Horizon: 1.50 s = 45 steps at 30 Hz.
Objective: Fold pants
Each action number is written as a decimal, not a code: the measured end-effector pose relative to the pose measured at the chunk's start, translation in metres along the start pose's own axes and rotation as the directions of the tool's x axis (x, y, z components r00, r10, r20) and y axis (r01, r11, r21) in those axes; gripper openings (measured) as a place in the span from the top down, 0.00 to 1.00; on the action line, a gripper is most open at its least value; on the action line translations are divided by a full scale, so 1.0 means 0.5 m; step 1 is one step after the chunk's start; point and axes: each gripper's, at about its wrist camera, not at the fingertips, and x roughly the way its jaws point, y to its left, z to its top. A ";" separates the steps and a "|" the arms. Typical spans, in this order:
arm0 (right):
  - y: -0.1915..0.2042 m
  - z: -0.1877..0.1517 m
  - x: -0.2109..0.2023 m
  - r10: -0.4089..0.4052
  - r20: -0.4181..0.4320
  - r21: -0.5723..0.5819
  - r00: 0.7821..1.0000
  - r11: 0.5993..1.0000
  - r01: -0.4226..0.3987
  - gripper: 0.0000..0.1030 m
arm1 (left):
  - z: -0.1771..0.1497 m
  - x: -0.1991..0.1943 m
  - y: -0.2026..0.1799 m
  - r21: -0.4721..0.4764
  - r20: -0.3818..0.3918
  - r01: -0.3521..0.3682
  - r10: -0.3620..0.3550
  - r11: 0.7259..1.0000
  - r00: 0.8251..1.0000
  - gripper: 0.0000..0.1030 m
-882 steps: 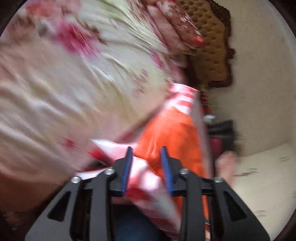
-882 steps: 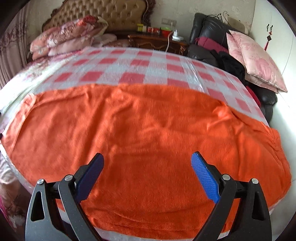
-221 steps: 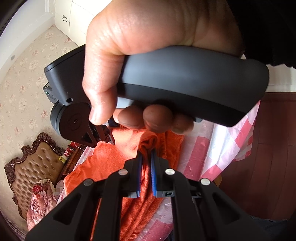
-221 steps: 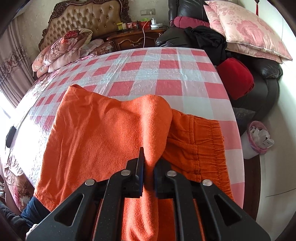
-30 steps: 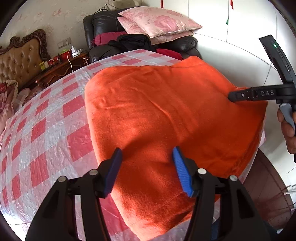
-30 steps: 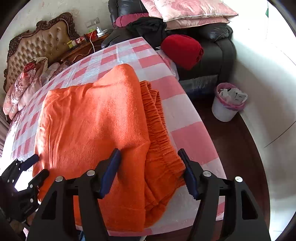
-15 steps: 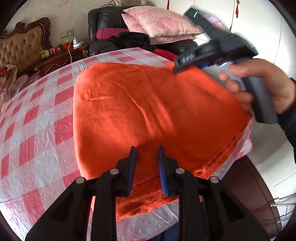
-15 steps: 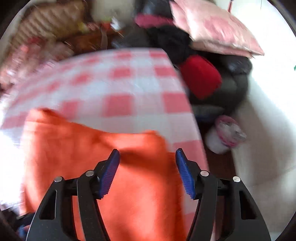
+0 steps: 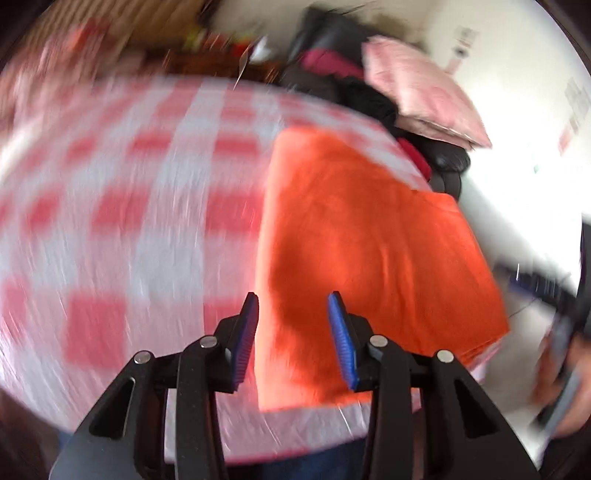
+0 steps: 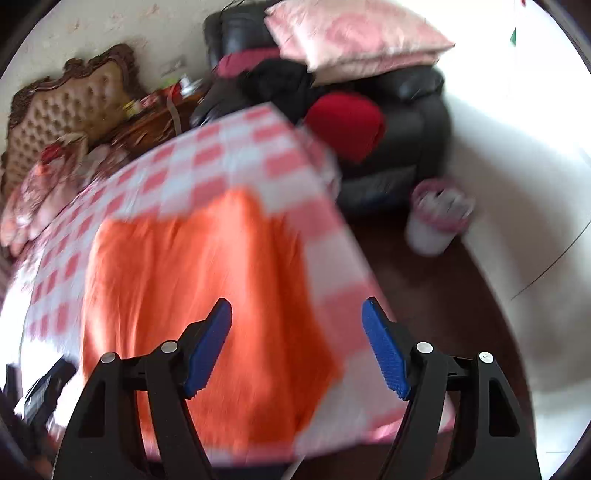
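Observation:
The orange pants [image 9: 373, 243] lie folded into a flat rectangle at the near right corner of the red-and-white checked bed cover [image 9: 140, 229]. Both views are blurred by motion. My left gripper [image 9: 293, 332] is open and empty, above the folded pants' near left edge. My right gripper [image 10: 297, 347] is open wide and empty, above the pants [image 10: 207, 295] near the bed's right edge. The right gripper and the hand holding it show as a blur at the right edge of the left wrist view [image 9: 554, 332].
A black leather sofa [image 10: 406, 122] with pink pillows [image 10: 354, 33], dark clothes and a red cushion [image 10: 347, 122] stands beyond the bed. A small white bin [image 10: 432, 221] sits on the dark floor to the right. A tufted headboard [image 10: 70, 110] and a nightstand are at the back left.
My left gripper has opened from nearly shut and swung left, so the pants now sit right of centre. My right gripper has pulled back toward the bed's right edge, still open.

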 end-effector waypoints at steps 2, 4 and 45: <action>0.016 -0.036 0.020 -0.060 -0.019 -0.077 0.998 0.995 0.059 0.32 | -0.019 0.019 0.010 -0.037 -0.056 0.007 -0.009 0.999 0.998 0.67; 0.005 -0.047 0.034 -0.012 -0.021 -0.064 1.000 0.998 0.011 0.48 | -0.027 0.015 0.003 -0.014 -0.046 0.002 -0.003 1.000 0.999 0.74; 0.101 -0.164 -0.313 -0.162 0.217 -0.072 0.963 0.981 0.181 0.16 | -0.091 -0.229 -0.216 0.250 0.141 -0.071 0.036 0.966 0.989 0.02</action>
